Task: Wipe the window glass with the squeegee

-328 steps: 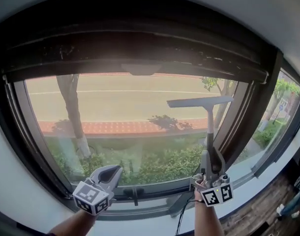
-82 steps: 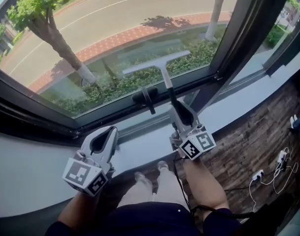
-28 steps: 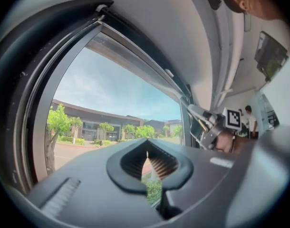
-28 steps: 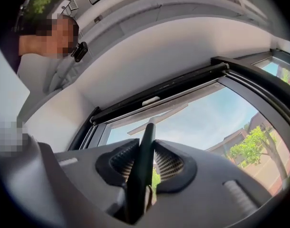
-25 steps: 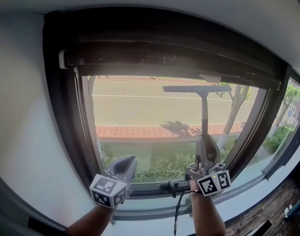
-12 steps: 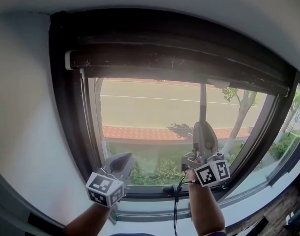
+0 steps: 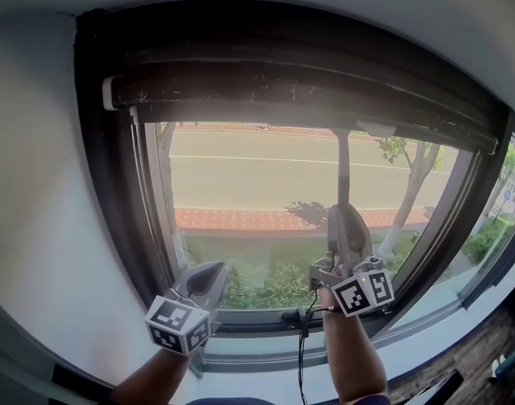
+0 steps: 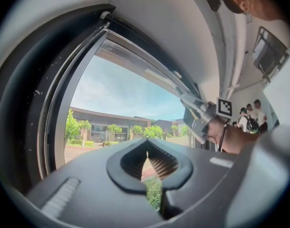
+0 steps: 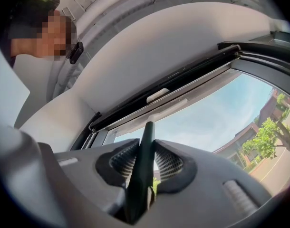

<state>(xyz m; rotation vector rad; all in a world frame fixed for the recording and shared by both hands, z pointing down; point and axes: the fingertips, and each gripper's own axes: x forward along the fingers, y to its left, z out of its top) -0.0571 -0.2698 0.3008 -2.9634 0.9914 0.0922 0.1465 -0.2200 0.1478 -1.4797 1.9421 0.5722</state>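
**Window glass [image 7: 241,192], one squeegee [image 7: 343,171], two grippers**

Outside the pane I see a road, a brick strip and trees. I count one squeegee. Its handle stands upright before the glass, right of centre, and reaches the top edge under the dark frame [image 7: 283,91]. My right gripper [image 7: 347,218] pinches that handle between its two jaws. My left gripper [image 7: 211,272] sits low near the bottom edge, its jaws pressed together on nothing.

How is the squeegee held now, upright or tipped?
Upright: the squeegee rises straight from the right gripper, shut on its handle, to the top edge of the window glass.
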